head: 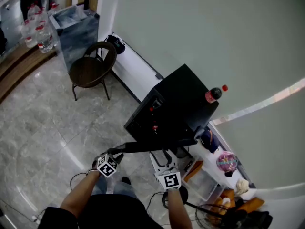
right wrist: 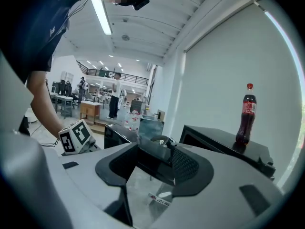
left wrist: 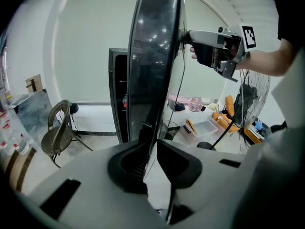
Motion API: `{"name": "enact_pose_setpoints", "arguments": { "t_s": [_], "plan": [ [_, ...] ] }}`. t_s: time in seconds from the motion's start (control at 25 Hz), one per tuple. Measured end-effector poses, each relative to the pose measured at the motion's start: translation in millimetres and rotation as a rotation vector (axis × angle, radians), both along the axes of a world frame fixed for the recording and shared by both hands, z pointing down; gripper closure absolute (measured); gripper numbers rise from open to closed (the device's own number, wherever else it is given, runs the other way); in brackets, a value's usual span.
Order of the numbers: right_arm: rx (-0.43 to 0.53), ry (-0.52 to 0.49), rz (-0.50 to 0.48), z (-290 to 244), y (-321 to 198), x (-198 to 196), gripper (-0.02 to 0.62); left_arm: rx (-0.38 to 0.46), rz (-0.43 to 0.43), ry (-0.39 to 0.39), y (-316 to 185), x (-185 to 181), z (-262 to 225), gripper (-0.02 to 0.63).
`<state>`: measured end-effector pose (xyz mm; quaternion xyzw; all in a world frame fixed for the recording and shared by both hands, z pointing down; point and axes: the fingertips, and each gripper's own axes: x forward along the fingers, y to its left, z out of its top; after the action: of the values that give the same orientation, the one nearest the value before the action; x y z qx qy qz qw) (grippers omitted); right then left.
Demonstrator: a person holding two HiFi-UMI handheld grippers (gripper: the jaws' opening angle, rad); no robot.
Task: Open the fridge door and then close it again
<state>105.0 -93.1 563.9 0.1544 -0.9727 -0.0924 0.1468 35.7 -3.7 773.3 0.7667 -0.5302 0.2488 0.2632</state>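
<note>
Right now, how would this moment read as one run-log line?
fridge door: open | left gripper: shut on fridge door | right gripper: shut on fridge door | cola bottle: upright atop fridge

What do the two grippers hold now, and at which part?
Both hold the open fridge door: the left gripper its free side edge, the right gripper its upper edge.

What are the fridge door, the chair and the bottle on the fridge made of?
The fridge door looks like glossy black plastic or glass: lights mirror in it. The chair seems woven brown wicker on thin dark legs, maybe metal. The bottle is likely clear plastic: dark drink shows through.
</note>
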Motion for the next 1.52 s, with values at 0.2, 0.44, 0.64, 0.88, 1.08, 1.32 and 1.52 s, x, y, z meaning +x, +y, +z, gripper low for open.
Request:
{"name": "enact_pose_setpoints", "arguments": {
  "t_s": [0.2, 0.44, 0.64, 0.88, 1.08, 1.32, 1.52],
  "plan": [
    [0.009, -0.001, -0.082, 4.9, 16.6, 15.6, 0.385, -0.016, -0.09, -0.001, 23.0, 22.5, 4.1, 0.549],
    [0.006, -0.02, -0.175, 3.4, 31.2, 37.0, 0.385, -0.018, -0.204, -0.011, 42.9, 52.8, 3.3, 0.549],
    [0.013, -0.006, -0.261, 6.5, 41.1, 50.8, 0.388, -0.026, -0.299, -0.017, 56.5, 72.4, 5.1, 0.548],
    [0.021, 0.002, -0.323, 4.5, 50.8, 65.1, 0.387, -0.056, -0.38, -0.013, 71.5, 93.8, -0.4, 0.548],
    [0.024, 0.002, -0.365, 5.6, 55.1, 77.6, 0.388, -0.068, -0.414, -0.013, 76.6, 112.3, -3.5, 0.548],
    [0.017, 0.029, -0.386, 7.9, 58.2, 90.7, 0.388, -0.055, -0.453, 0.005, 80.4, 131.7, 3.9, 0.548],
    [0.002, 0.038, -0.391, 4.6, 60.5, 95.0, 0.387, -0.062, -0.454, 0.013, 84.1, 141.8, 3.3, 0.549]
  ]
}}
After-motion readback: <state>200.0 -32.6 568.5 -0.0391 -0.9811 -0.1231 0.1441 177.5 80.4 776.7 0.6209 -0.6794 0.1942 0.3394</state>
